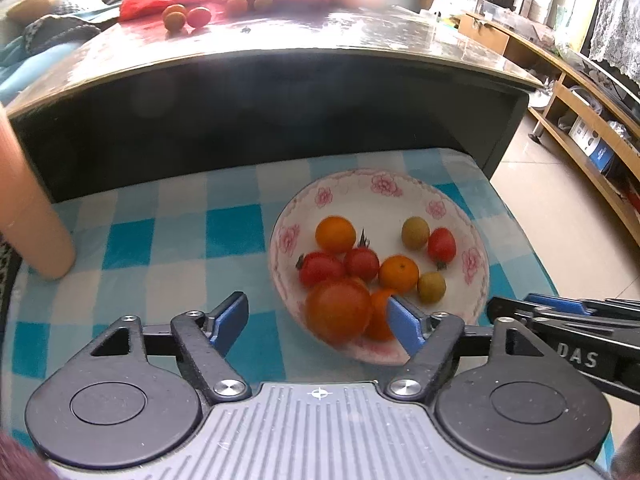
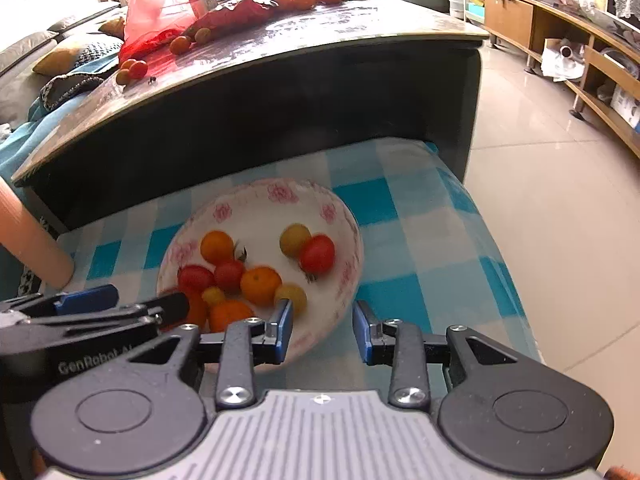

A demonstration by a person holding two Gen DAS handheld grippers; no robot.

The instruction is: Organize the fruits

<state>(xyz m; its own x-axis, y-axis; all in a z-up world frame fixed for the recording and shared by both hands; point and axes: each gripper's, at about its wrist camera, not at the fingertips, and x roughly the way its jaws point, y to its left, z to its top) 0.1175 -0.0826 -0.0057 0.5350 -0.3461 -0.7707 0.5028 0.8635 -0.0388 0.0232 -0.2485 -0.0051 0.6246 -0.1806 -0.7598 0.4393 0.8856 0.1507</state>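
Bowl (image 1: pixel 476 236) of tomatoes and oranges on checked cloth (image 1: pixel 160 240); my left gripper (image 1: pixel 318 318) hangs over its near rim, jaws spread; my right gripper (image 2: pixel 323 326) beside it, jaws spread, empty.

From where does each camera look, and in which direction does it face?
Left wrist: sits on the left tongs, facing forward and down at the bowl; the open fingers show, the right tongs at the edge.
Right wrist: sits on the right tongs, facing the bowl; the open fingers show, the left tongs at the left.
Shared: bowl, checked cloth, dark table.
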